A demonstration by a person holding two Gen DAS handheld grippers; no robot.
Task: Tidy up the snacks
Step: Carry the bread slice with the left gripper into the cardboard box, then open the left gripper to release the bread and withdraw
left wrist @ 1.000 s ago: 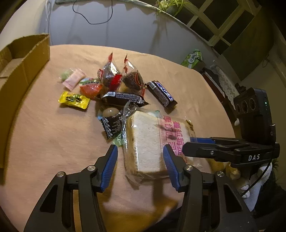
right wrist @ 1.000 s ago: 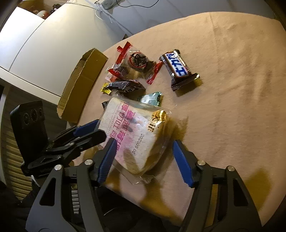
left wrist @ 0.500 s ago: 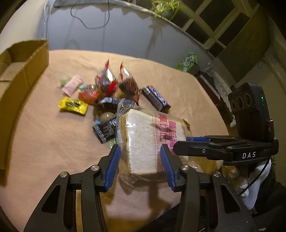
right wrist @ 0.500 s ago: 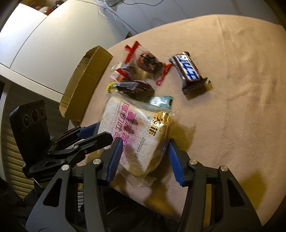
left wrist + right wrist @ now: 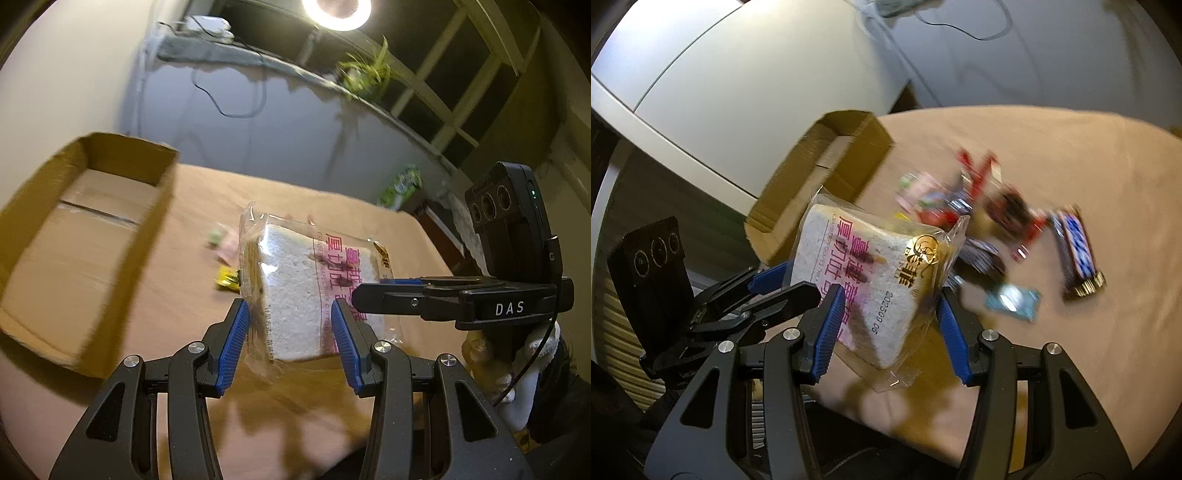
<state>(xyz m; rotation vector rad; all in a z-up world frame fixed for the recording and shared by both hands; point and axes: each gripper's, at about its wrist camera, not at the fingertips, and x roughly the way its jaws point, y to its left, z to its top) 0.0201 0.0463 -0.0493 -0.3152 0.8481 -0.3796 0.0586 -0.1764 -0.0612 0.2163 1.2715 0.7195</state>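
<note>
Black-framed left gripper (image 5: 286, 332) and right gripper (image 5: 892, 325) — ribbed blue pads, silver screws.

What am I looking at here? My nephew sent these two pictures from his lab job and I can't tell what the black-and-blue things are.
They are hand-held tongs, one in each of a person's hands, each carrying a camera that looks along its blue fingers. One picture is from the left tongs, the other from the right tongs. Both grip one wrapped bread slice, lifted above a tan-covered table. An open cardboard box waits nearby, empty as far as visible. Other snacks lie on the cloth, including a blue-labelled chocolate bar.
</note>
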